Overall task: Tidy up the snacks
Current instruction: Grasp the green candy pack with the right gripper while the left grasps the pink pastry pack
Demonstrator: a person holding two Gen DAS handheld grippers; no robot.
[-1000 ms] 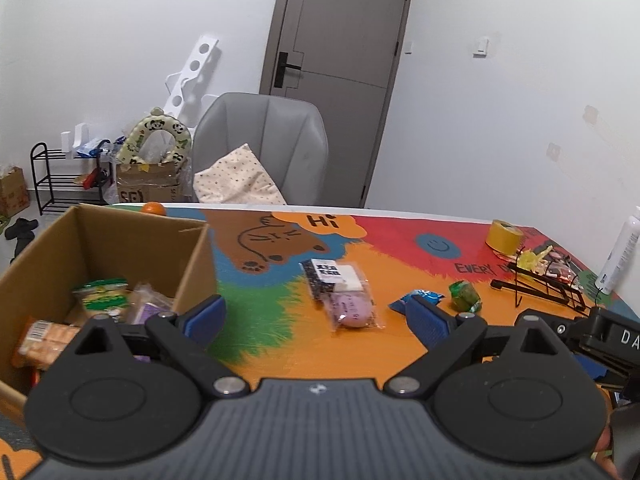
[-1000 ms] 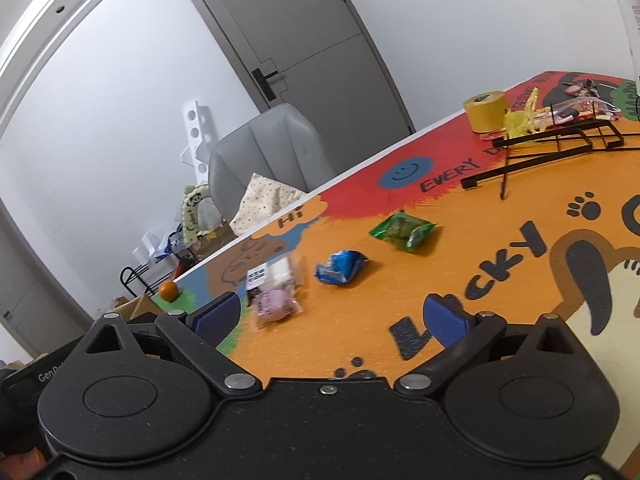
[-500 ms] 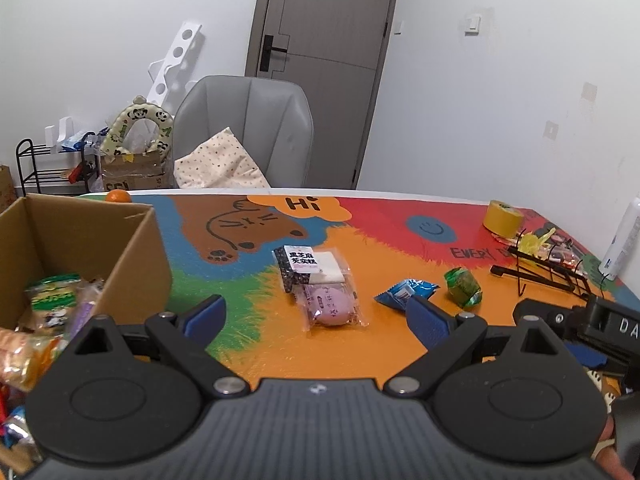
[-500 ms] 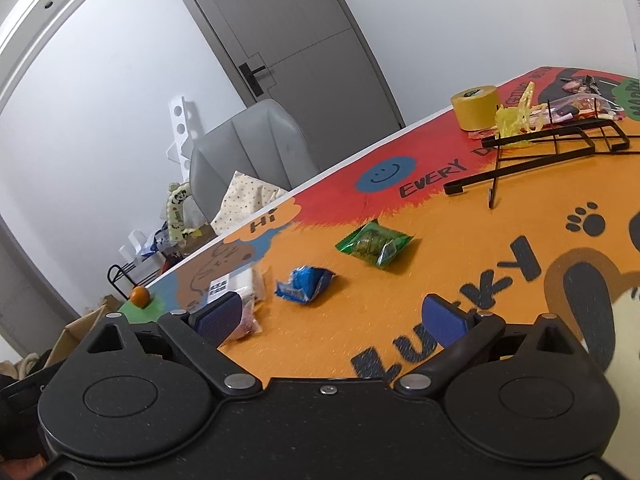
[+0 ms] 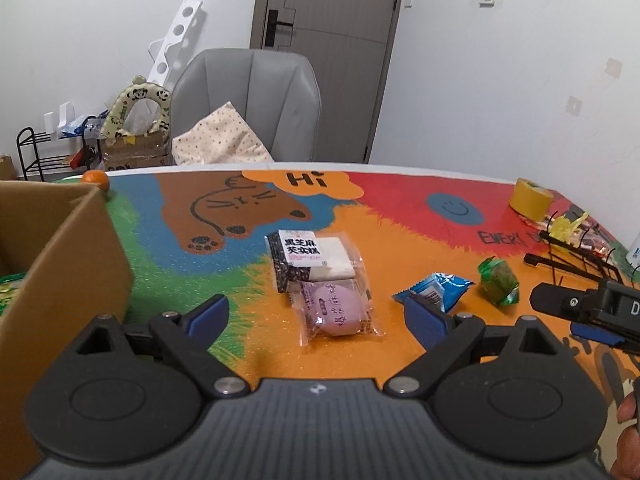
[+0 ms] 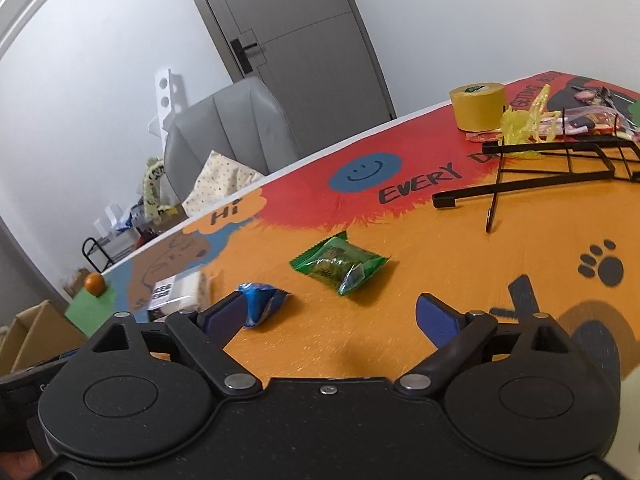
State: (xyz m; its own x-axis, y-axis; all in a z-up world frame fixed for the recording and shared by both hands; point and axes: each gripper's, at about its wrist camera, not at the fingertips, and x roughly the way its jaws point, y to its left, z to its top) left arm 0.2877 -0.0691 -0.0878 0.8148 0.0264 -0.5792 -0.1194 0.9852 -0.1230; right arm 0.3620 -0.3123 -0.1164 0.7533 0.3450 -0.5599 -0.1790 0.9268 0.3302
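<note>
A: Where are the snacks?
B: The green packet [image 6: 340, 266] and blue packet [image 6: 260, 304] lie on the table mat [image 6: 400, 320], ahead of the right gripper [image 6: 332, 316], whose wide, empty jaws have just been narrowing.
A: Handling?
B: Probably light, crinkly, slippery; pinch the body.

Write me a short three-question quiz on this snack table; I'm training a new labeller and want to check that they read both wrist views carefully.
1. True or false: the left gripper is shut on the pink snack pack.
2. Which loose snack lies nearest the yellow tape roll? A: blue wrapper; B: green wrapper; C: black-and-white pack.
3. Fill in: the orange fruit sits just beyond the far corner of the cardboard ____.

Key:
1. False; the jaws stand open and the pack lies ahead on the table mat.
2. B.
3. Box.
</note>
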